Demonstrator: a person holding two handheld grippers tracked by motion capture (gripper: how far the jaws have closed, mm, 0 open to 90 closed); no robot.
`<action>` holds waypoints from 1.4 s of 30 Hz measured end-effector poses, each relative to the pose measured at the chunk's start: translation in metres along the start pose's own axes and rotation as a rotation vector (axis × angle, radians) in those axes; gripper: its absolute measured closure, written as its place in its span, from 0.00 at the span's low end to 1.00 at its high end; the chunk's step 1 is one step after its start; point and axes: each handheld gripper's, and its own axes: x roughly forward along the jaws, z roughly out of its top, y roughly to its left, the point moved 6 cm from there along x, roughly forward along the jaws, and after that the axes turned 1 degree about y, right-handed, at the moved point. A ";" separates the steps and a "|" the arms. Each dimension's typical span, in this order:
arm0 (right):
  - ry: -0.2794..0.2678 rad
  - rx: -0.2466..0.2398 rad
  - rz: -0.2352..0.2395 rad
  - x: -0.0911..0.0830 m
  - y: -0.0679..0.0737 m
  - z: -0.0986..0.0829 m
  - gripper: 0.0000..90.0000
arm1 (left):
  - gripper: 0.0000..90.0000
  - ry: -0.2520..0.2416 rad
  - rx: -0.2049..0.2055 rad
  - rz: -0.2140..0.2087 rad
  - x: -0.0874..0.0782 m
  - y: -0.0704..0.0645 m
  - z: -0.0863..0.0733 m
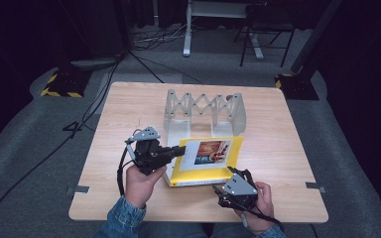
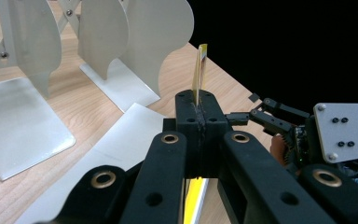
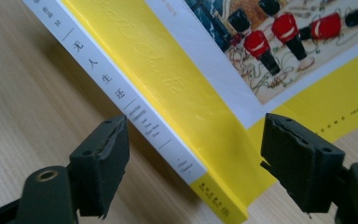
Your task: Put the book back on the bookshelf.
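Note:
A yellow book (image 1: 206, 161) with a white picture panel lies mid-table, its white spine (image 3: 121, 88) towards the person. My left gripper (image 1: 181, 151) is shut on the book's left edge. In the left gripper view the jaws (image 2: 198, 107) pinch a thin yellow cover edge (image 2: 199, 65) that rises straight above them. My right gripper (image 1: 230, 174) sits at the book's near right corner. In the right gripper view its jaws (image 3: 196, 135) stand open on either side of the spine's end and touch nothing. The book (image 3: 177, 84) looks tilted there, with shadow beneath the spine.
A pale expandable book rack (image 1: 203, 111) with upright dividers (image 2: 135, 42) stands just behind the book. A white flat sheet (image 2: 121, 140) lies under my left gripper. My right gripper (image 2: 242, 116) shows beyond it. Bare wood surrounds the book; stands and cables are on the floor beyond.

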 end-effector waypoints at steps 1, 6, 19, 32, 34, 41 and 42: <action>0.000 -0.009 -0.002 0.002 0.000 0.001 0.25 | 1.00 -0.003 -0.005 -0.004 0.000 0.002 0.001; 0.002 -0.056 -0.034 0.013 0.003 0.005 0.27 | 1.00 -0.021 -0.023 -0.021 0.000 0.008 0.006; 0.016 -0.152 -0.137 0.037 0.010 0.011 0.27 | 1.00 -0.018 -0.022 -0.072 0.017 0.011 0.017; 0.019 -0.280 -0.151 0.047 0.028 0.017 0.60 | 1.00 0.004 -0.031 -0.045 0.021 0.015 0.013; 0.016 -0.307 -0.157 0.046 0.032 0.017 0.67 | 0.99 0.010 -0.037 -0.029 0.021 0.018 0.010; 0.023 -0.363 -0.181 0.042 0.037 0.016 0.76 | 0.98 0.016 -0.076 0.001 0.022 0.030 0.005; 0.020 -0.370 -0.187 0.040 0.039 0.015 0.77 | 0.95 -0.002 -0.109 -0.007 0.020 0.034 0.005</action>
